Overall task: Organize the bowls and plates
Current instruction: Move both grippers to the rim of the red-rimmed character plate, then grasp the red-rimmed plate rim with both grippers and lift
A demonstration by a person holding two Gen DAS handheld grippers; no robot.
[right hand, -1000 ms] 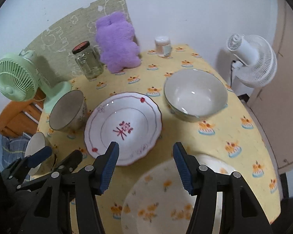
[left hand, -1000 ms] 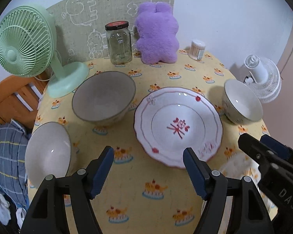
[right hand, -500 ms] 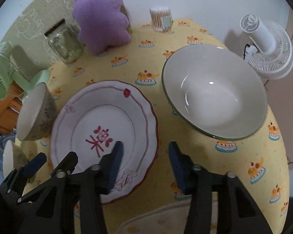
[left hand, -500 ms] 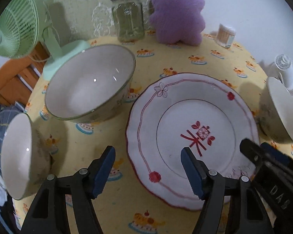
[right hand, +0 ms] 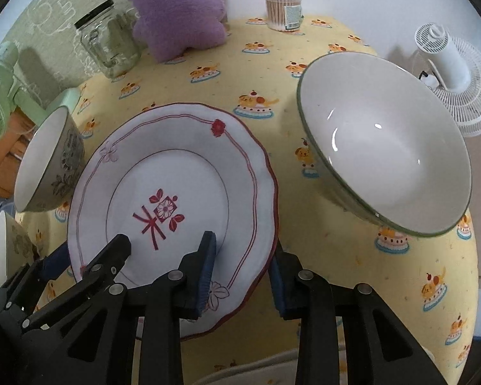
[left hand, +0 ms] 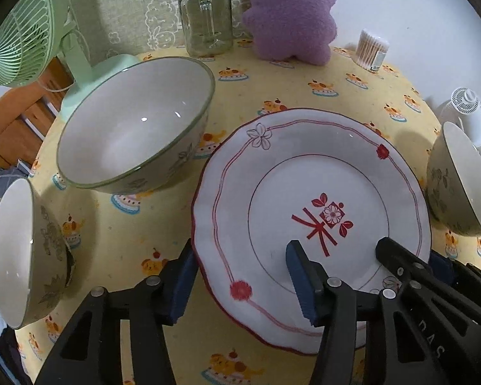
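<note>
A white plate with red trim [left hand: 304,192] lies on the yellow table; it also shows in the right wrist view [right hand: 176,179]. My left gripper [left hand: 240,282] is open and straddles the plate's near left rim. My right gripper [right hand: 243,269] is open and straddles its near right rim. A large green-rimmed bowl [left hand: 134,122] stands left of the plate, with a smaller bowl [left hand: 19,256] at the near left. Another green-rimmed bowl [right hand: 384,160] stands right of the plate. A patterned plate's edge [right hand: 266,365] shows at the near edge.
A green fan [left hand: 32,35], a glass jar [left hand: 205,16], a purple plush [left hand: 288,9] and a cotton swab tub [left hand: 372,48] stand along the back. A white fan [right hand: 455,73] stands off the table's right edge.
Both grippers have moved forward and down to the red-trimmed plate, and their open jaws now sit over its near rim on either side.
</note>
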